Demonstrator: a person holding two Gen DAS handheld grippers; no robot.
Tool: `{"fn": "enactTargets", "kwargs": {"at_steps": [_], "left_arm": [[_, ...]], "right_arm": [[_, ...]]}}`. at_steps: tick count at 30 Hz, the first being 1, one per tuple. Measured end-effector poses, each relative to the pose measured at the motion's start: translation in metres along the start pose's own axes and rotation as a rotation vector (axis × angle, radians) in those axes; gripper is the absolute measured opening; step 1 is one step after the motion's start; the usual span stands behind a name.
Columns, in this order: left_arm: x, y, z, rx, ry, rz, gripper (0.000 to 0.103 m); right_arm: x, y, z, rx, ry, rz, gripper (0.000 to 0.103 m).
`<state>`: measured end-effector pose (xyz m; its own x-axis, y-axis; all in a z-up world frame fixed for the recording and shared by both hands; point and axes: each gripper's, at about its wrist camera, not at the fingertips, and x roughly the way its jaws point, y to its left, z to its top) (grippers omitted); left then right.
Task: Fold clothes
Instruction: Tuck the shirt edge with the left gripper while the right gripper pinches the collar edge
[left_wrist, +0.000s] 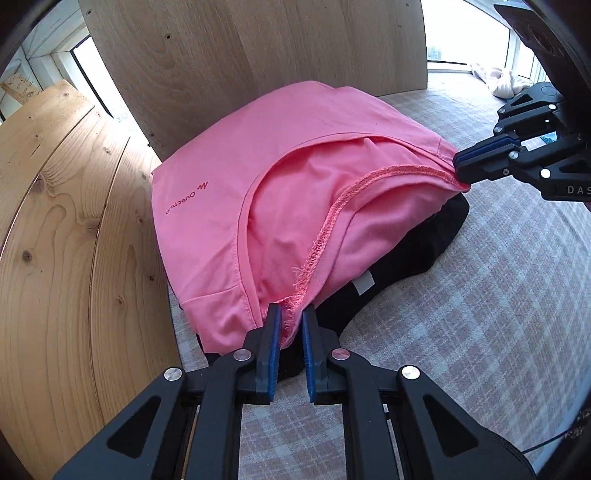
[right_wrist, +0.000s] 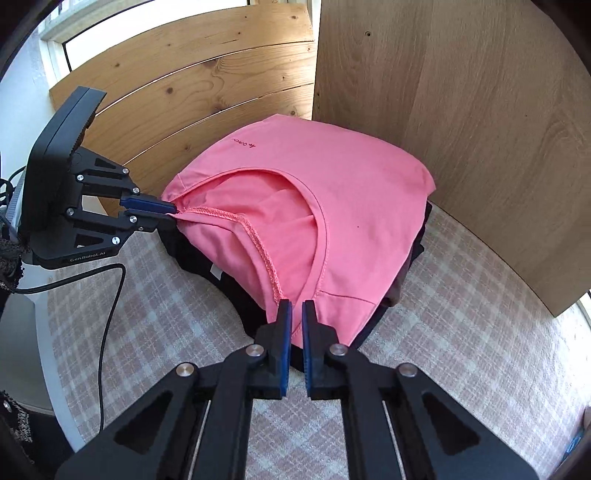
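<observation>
On the checked cloth surface (left_wrist: 480, 314), in the corner formed by a pine plank panel (left_wrist: 55, 229) and a smooth wood board (left_wrist: 240, 55), lies the pink shirt (left_wrist: 229, 206). It rests on top of a black garment (left_wrist: 413, 251), which shows at the near and side edges; a small white label (left_wrist: 364, 282) is visible on the black fabric.

Left gripper (left_wrist: 290, 314): fingers clenched on the shirt's overlocked seam (left_wrist: 332, 225) at its near end, fabric pinched between the blue pads. In the right wrist view the same gripper (right_wrist: 168, 212) comes in from the left side and bites the shirt's edge.

Right gripper (right_wrist: 297, 308): fingers clenched on the shirt's near edge, pink cloth between the pads. In the left wrist view it (left_wrist: 460, 170) holds the far end of the seam.

The seam runs taut in a curve between the two grips. Shirt logo (left_wrist: 188, 197) faces up, near the plank panel. A black cable (right_wrist: 107, 314) trails over the cloth below the left gripper.
</observation>
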<state>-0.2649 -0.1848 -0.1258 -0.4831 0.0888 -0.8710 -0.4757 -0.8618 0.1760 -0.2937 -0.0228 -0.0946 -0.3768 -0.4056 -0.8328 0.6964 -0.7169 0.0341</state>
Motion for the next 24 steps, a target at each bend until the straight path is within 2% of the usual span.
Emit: {"fn": "enactTargets", "kwargs": {"at_steps": [5, 6, 7, 8, 9, 10, 14, 16, 20, 23, 24], "left_arm": [[-0.01, 0.007, -0.001, -0.014, -0.016, -0.01, 0.008], [-0.012, 0.007, -0.002, -0.014, -0.018, -0.015, 0.008], [-0.013, 0.007, -0.003, -0.014, -0.021, -0.019, 0.008], [-0.014, 0.008, -0.003, -0.014, -0.024, -0.023, 0.008], [-0.015, 0.008, -0.002, -0.013, -0.025, -0.026, 0.008], [-0.015, 0.008, -0.001, -0.008, -0.024, -0.024, 0.008], [-0.015, 0.011, 0.0, 0.012, -0.017, -0.006, 0.008], [-0.016, 0.013, 0.0, 0.016, -0.017, -0.006, 0.008], [-0.013, 0.012, -0.004, 0.02, -0.007, -0.018, 0.009], [-0.001, 0.009, -0.013, 0.01, 0.02, -0.04, 0.01], [0.001, 0.009, -0.015, 0.01, 0.027, -0.043, 0.01]], "right_arm": [[-0.013, 0.005, 0.002, -0.012, -0.039, 0.015, 0.006], [-0.016, 0.011, 0.003, -0.028, -0.059, 0.019, 0.01], [-0.015, 0.018, 0.003, -0.047, -0.064, 0.018, 0.024], [-0.013, 0.024, 0.004, -0.068, -0.066, 0.012, 0.032], [-0.009, 0.031, 0.005, -0.091, -0.068, 0.002, 0.047], [-0.003, 0.035, 0.006, -0.114, -0.063, -0.009, 0.047], [0.023, 0.034, 0.002, -0.156, 0.015, -0.034, 0.044], [0.031, 0.028, -0.001, -0.168, 0.064, -0.057, 0.003], [0.019, 0.003, -0.001, -0.101, 0.079, -0.02, 0.003], [0.008, 0.002, -0.001, -0.098, 0.062, 0.015, 0.003], [0.002, 0.001, -0.001, -0.085, 0.049, 0.033, 0.008]]}}
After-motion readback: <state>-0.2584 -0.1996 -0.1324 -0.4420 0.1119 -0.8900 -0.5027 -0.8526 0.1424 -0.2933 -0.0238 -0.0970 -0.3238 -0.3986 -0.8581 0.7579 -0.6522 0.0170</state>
